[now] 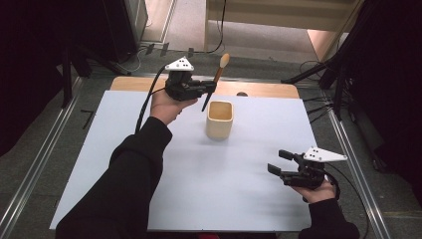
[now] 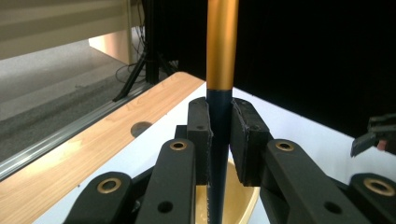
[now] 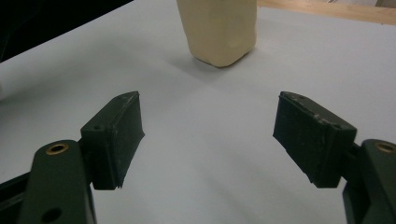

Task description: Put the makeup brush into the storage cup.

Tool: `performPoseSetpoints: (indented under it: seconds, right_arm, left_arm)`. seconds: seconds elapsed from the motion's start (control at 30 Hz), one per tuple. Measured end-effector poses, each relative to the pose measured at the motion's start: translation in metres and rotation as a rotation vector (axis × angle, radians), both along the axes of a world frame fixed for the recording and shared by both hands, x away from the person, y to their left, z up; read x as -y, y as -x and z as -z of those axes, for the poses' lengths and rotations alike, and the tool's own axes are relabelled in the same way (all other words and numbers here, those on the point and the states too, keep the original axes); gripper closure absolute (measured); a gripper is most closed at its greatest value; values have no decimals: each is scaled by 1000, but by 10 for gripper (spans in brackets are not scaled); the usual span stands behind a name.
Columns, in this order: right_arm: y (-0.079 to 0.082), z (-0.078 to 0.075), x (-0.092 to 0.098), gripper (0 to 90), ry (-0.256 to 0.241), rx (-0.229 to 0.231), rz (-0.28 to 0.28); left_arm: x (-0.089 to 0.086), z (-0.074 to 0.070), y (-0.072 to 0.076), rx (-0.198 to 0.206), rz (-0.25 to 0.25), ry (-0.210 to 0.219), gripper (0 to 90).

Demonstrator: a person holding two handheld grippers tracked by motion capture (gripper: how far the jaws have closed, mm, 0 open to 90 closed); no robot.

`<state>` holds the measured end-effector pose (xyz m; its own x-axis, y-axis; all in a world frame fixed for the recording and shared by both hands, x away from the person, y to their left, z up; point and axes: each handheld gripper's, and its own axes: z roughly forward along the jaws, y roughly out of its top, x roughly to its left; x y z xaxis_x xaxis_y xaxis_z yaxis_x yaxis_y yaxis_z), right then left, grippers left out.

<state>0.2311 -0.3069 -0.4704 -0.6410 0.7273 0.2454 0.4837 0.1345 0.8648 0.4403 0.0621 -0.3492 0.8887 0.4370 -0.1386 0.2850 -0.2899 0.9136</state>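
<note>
A cream square cup (image 1: 219,119) stands upright on the white sheet, a little behind the middle; its base (image 3: 219,30) shows in the right gripper view. My left gripper (image 1: 206,89) is held above the sheet just left of the cup's rim, shut on a brush (image 1: 215,82). The brush has a dark handle, an orange upper shaft (image 2: 222,42) and a pale tip, and it tilts up and to the right. Its dark lower end hangs beside the cup's near-left rim (image 2: 243,200). My right gripper (image 1: 279,162) rests low at the front right, open, with nothing between its jaws (image 3: 210,140).
The white sheet (image 1: 199,174) covers most of a wooden table (image 1: 259,89), whose bare strip with a small dark hole shows at the back. Dark tripod legs and cables stand beyond the far edge and on both sides.
</note>
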Motion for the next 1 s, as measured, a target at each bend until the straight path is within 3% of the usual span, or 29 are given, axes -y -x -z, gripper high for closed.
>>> performPoseSetpoints:
  seconds: [0.33, 0.47, 0.6, 1.0]
  right_arm:
    - [-1, 0, 0, 247, 1, 4, -2]
    - [-1, 0, 0, 247, 0, 5, -6]
    - [-1, 0, 0, 247, 2, 3, -7]
    - [0, 0, 0, 246, -8, 6, -18]
  left_arm:
    - [12, 6, -1, -3, 11, -6, 799]
    - [16, 9, -4, -23, 4, 26, 799]
    - [20, 9, -4, -4, 0, 25, 799]
    - [33, 20, -7, 1, 2, 30, 800]
